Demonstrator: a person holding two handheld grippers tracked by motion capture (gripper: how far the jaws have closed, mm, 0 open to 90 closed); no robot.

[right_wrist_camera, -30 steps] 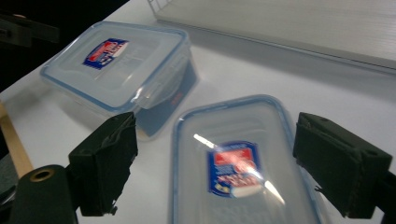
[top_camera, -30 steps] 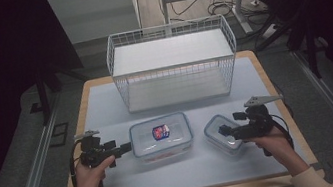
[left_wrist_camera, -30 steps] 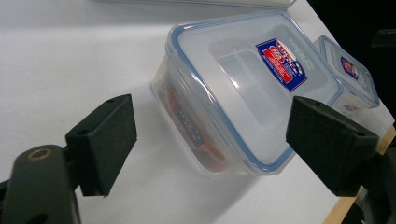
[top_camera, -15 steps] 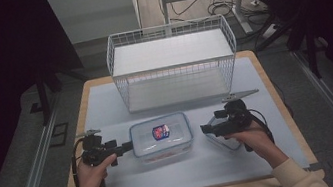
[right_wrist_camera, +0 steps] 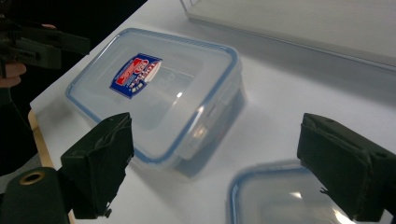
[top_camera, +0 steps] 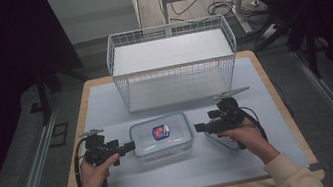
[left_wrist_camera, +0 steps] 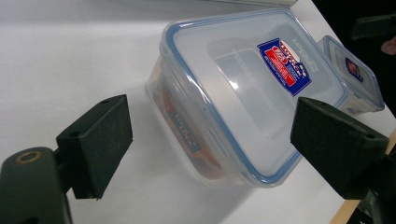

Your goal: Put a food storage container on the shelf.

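Between left tool (top_camera: 127, 146) and right tool (top_camera: 199, 128), both agape, lidded container (top_camera: 161, 137).

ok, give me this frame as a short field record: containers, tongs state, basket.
large container: lid on, table centre, blue-and-red label on lid
small container: lid on, beside the large one, under the right hand
left tongs: open, at the large container's left end, not gripping
right tongs: open, between the two containers
wire basket: white, behind the containers
table: pale top, wooden edge
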